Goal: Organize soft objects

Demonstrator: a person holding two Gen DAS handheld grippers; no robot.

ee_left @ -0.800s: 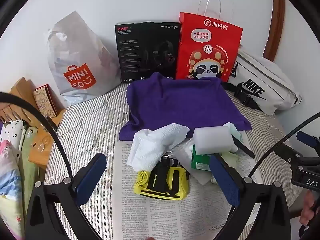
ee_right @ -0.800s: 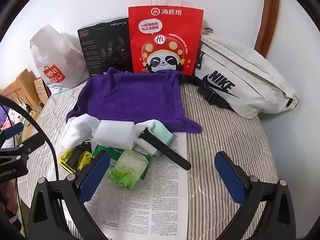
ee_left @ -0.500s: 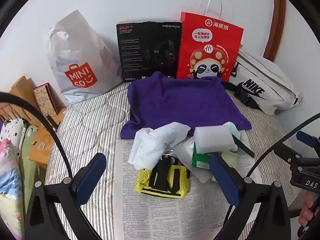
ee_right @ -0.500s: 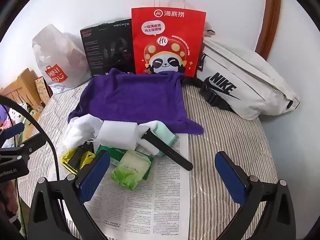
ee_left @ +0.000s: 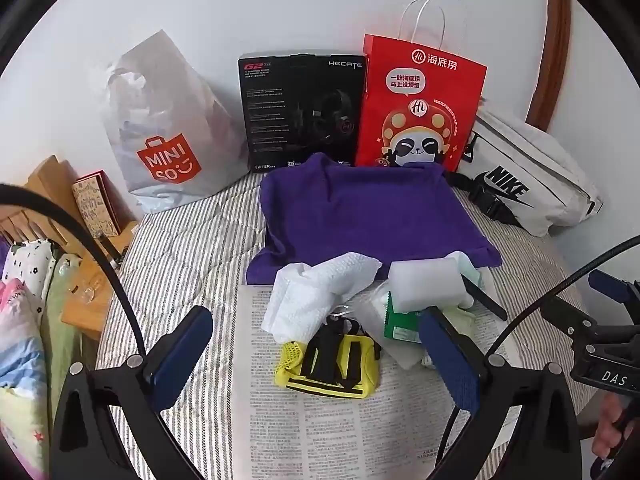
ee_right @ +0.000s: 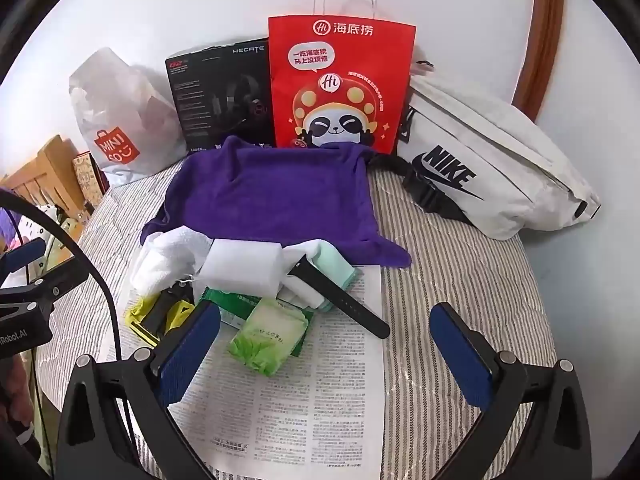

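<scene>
The purple towel [ee_right: 272,200] lies bare mid-bed. Bags and a black box [ee_right: 220,96] wall the bed's far edge. The sheet's [ee_right: 312,408] near end is open.

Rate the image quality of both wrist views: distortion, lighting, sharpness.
Left wrist view: strong fisheye bending, dark corners; even soft light; red paper bag lettering sharp, newspaper print unreadable. Right wrist view: same barrel curve, bending the wooden frame; white sponge nearly overexposed; purple towel evenly lit, no harsh shadows.

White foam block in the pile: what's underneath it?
The white foam block rests on a green packet and white cloth; a black strap lies beside it. Anything deeper is hidden.
</scene>
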